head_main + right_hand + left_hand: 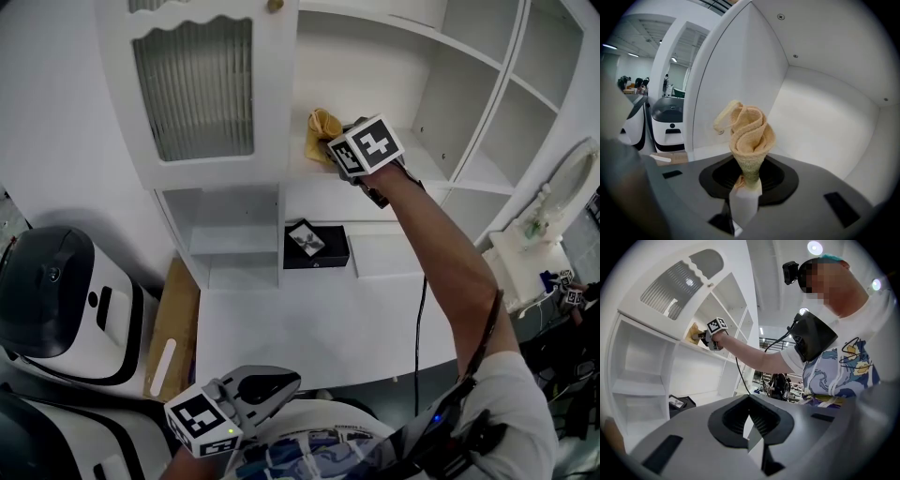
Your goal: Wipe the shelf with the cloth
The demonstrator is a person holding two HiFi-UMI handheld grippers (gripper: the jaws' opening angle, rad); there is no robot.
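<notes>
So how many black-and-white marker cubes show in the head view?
2. One cube rides the right gripper, which holds the tan folded cloth at the white shelf; the other cube rides the left gripper, bottom left.

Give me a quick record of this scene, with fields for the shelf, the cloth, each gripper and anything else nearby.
Shelf: white, open compartment
Cloth: tan, bunched, near the compartment's left wall; whether it touches the shelf cannot be told
Right gripper: shut on the cloth, reaching into the compartment
Left gripper: shut, empty, held low by the person's body
Cabinet door: ribbed glass, left of the cloth
Black box: one level below the cloth
</notes>
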